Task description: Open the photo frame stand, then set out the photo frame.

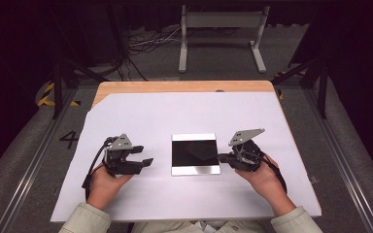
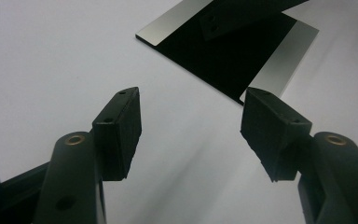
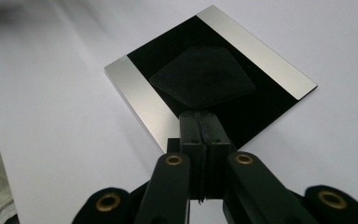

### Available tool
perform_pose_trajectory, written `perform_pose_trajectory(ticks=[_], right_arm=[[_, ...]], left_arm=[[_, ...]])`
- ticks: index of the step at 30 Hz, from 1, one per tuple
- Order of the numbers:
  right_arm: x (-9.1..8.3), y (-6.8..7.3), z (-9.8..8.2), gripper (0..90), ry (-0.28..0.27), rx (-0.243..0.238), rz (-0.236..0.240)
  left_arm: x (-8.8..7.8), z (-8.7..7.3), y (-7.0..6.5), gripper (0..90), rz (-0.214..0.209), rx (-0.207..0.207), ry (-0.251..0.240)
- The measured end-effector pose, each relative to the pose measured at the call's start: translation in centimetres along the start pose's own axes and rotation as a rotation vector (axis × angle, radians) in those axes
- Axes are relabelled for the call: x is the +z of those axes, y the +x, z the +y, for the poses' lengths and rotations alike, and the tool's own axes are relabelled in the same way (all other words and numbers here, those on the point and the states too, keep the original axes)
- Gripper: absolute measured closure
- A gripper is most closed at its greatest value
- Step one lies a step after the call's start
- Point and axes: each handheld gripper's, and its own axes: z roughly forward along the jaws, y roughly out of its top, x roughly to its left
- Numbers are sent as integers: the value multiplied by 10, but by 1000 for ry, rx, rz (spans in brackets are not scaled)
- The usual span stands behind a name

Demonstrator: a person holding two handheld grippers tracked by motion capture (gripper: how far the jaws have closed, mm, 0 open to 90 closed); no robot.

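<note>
A square, mirror-like plate (image 1: 195,154) lies flat on the white sheet in the middle of the table, dark in the centre with a bright strip along two opposite sides. My left gripper (image 1: 144,155) rests to its left, apart from it. Its jaws stand wide open with nothing between them (image 2: 191,98), and the plate (image 2: 233,51) lies ahead of them. My right gripper (image 1: 221,157) is at the plate's right edge. Its jaws are pressed together (image 3: 200,114) with nothing between them, tips over the plate's (image 3: 205,79) near edge. Whether they touch it I cannot tell.
The white sheet (image 1: 184,111) covers most of a wooden table (image 1: 175,86). A hand holds each gripper from the near edge. A white metal stand (image 1: 221,36) and cables are on the floor beyond the table. Dark frame legs stand at both far corners.
</note>
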Motion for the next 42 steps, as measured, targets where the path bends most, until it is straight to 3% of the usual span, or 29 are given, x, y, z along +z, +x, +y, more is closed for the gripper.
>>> perform_pose_trajectory(ticks=[12,21,24,34,42], right_arm=[[-19,-6,-1,842,-19,9,-46],[-31,-12,0,753,-46,43,-37],[-34,-18,2,718,-72,111,-16],[-38,-36,8,694,-93,186,25],[-38,-55,17,661,-92,272,65]], left_arm=[[-1,0,0,388,6,-1,-1],[-2,-1,0,388,12,-3,2],[-2,-1,0,388,13,-5,-1],[-1,-1,0,388,13,-4,3],[-2,-2,-1,388,16,-10,2]])
